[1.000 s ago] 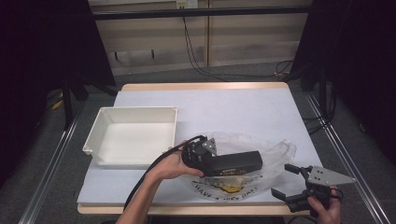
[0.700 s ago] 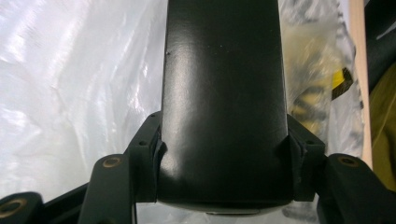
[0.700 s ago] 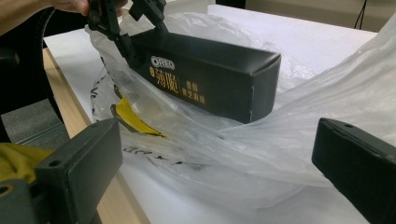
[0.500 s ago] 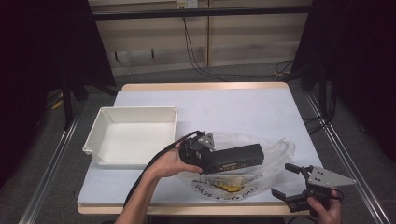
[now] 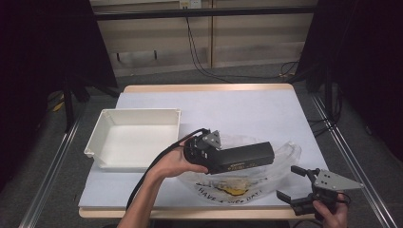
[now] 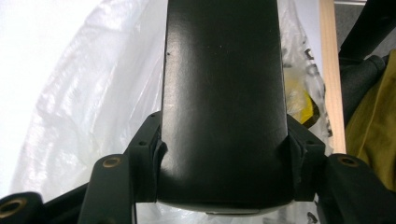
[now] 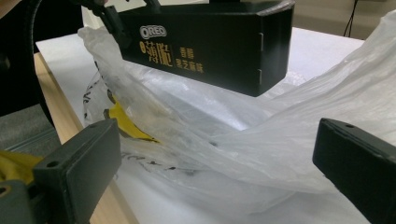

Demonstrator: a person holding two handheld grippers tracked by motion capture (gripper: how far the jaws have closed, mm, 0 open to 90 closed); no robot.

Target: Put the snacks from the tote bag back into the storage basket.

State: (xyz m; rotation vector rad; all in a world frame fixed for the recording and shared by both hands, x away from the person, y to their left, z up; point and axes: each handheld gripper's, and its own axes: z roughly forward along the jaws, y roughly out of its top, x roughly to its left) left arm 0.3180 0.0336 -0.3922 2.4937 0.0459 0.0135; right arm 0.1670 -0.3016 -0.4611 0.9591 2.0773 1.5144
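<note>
In the high view the left gripper [image 5: 215,153] pinches a black box [image 5: 244,156] above the clear bag [image 5: 247,183], beside the white tray [image 5: 135,137], while the right gripper [image 5: 297,187] waits spread at the table's [image 5: 247,109] near edge. The left gripper view shows both jaws clamped on the box [image 6: 223,102]. In the right gripper view the jaws gape around the bag [image 7: 261,154], with the box [image 7: 205,44] above it.

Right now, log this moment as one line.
left tongs: shut on black box | bag: beneath | right tongs: open, empty
</note>
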